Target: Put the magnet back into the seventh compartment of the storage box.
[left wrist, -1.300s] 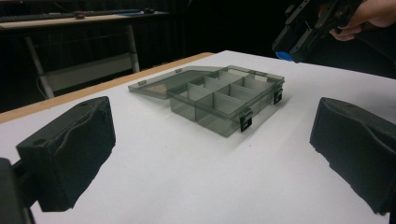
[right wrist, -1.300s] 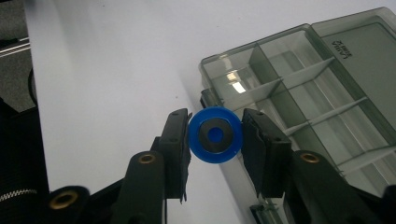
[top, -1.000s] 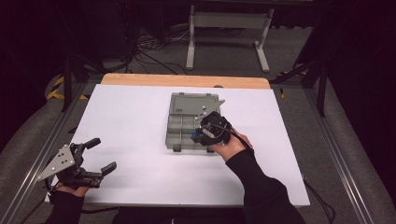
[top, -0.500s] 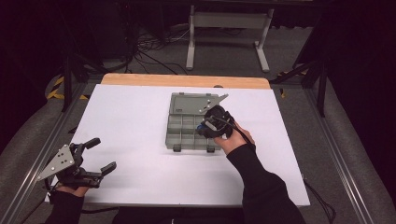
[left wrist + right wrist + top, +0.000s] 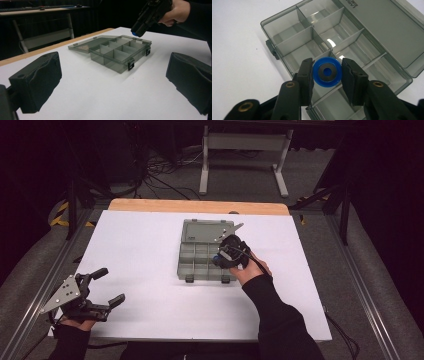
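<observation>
A smoky grey compartment box (image 5: 192,265) lies open at mid-table, its lid (image 5: 202,228) folded flat toward the far side. My right gripper (image 5: 220,260) hovers over the box's right end, shut on a blue ring (image 5: 336,65) with a dark washer (image 5: 322,72) in its middle. In the right gripper view the ring sits between the two jaws of my right gripper (image 5: 327,72), above the compartments of the box (image 5: 287,37). My left gripper (image 5: 111,285) rests open near the front left corner, nothing between its jaws. The left gripper view looks past my left gripper (image 5: 112,80) at the box (image 5: 117,53) and the right gripper (image 5: 138,31).
The white table top (image 5: 140,245) has a wooden strip (image 5: 200,206) along its far edge. Metal rails (image 5: 45,285) run down both sides. A stand (image 5: 242,142) and cables lie on the floor beyond the table.
My right gripper has shifted slightly farther over the box's right end, still holding the blue ring. The left gripper has stayed put.
</observation>
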Available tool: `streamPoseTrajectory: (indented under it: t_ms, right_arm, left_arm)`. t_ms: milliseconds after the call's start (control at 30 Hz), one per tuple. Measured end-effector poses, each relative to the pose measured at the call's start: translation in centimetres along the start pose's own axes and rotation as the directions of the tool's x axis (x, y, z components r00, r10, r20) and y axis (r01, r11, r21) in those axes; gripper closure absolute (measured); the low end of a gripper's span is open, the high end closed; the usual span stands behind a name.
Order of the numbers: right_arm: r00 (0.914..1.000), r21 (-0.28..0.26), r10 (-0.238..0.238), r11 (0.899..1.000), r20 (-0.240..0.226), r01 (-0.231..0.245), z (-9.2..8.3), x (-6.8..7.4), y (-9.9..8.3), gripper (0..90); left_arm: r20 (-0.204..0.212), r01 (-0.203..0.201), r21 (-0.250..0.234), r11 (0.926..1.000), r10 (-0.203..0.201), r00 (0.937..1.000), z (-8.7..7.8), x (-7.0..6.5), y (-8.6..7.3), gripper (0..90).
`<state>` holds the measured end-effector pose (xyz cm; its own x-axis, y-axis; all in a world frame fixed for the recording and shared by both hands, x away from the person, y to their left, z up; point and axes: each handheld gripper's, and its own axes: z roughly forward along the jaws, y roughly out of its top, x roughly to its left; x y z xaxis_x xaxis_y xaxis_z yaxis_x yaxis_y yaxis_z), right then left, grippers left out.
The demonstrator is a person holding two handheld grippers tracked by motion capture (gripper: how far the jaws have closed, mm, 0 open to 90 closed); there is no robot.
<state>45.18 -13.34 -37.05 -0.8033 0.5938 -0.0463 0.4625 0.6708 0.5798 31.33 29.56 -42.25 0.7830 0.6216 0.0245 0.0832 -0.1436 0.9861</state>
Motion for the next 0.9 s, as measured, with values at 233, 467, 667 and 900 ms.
streamPoseTrajectory:
  t_ms: [233, 467, 667, 900]
  right_arm:
    - [1.0000, 0.026, 0.005, 1.000, -0.008, -0.005, 1.0, -0.1, -0.3, 62.2]
    - [0.9998, 0.047, 0.010, 0.999, -0.014, -0.010, 1.8, -0.3, -0.6, 62.2]
    - [0.9998, 0.060, 0.011, 0.998, -0.016, -0.010, 2.3, -0.3, -0.7, 62.2]
    - [0.9997, 0.076, 0.012, 0.997, -0.023, -0.010, 2.8, -0.3, -0.8, 62.1]
  left_arm:
    - [0.000, 0.001, -0.002, 1.0000, -0.001, 1.0000, 0.0, 0.0, 0.0, 0.8]
    - [0.000, -0.001, 0.001, 1.0000, 0.001, 1.0000, 0.0, 0.0, 0.0, 0.8]
    - [0.005, -0.001, 0.006, 1.0000, 0.001, 1.0000, 0.0, 0.0, 0.0, 0.8]
    - [0.003, 0.003, 0.004, 1.0000, -0.004, 1.0000, 0.1, 0.0, -0.1, 0.8]
